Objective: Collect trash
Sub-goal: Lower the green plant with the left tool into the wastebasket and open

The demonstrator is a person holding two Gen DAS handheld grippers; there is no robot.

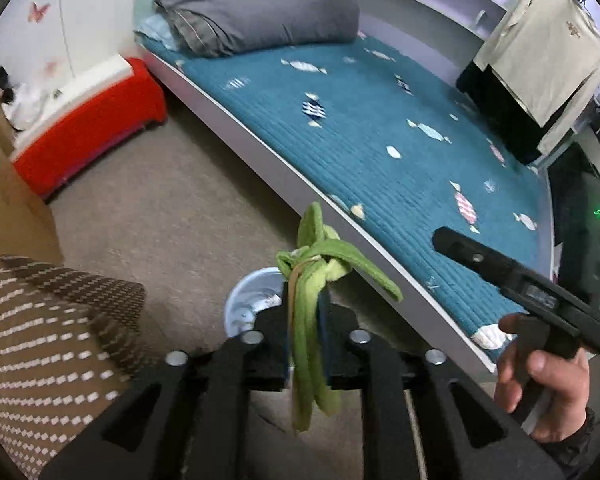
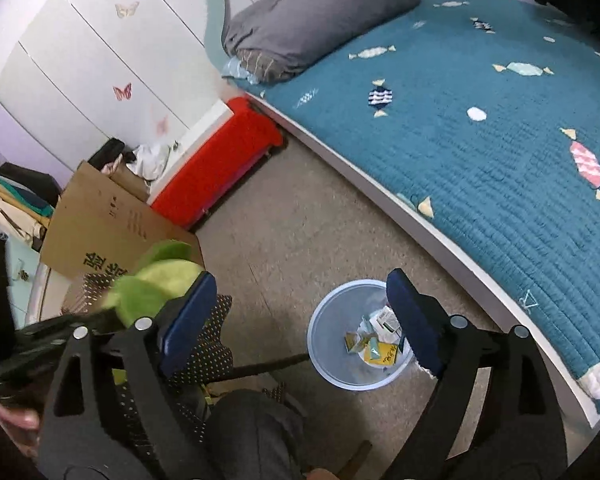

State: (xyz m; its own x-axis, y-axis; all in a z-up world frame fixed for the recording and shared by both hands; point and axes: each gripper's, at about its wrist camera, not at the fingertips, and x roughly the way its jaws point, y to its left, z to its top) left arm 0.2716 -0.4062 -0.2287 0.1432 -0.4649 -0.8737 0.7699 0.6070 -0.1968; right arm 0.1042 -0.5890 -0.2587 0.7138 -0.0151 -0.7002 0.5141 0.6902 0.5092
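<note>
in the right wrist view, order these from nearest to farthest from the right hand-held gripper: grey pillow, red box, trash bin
From the right hand-held gripper:
1. Trash bin: on the floor, just past its open jaws.
2. Red box: farther, left of the bed, by the wall.
3. Grey pillow: farthest, at the head of the bed.

Most of the pale blue bin [image 1: 244,300] hidden behind the left hand-held gripper [image 1: 306,320] and its green strips [image 1: 306,340].
</note>
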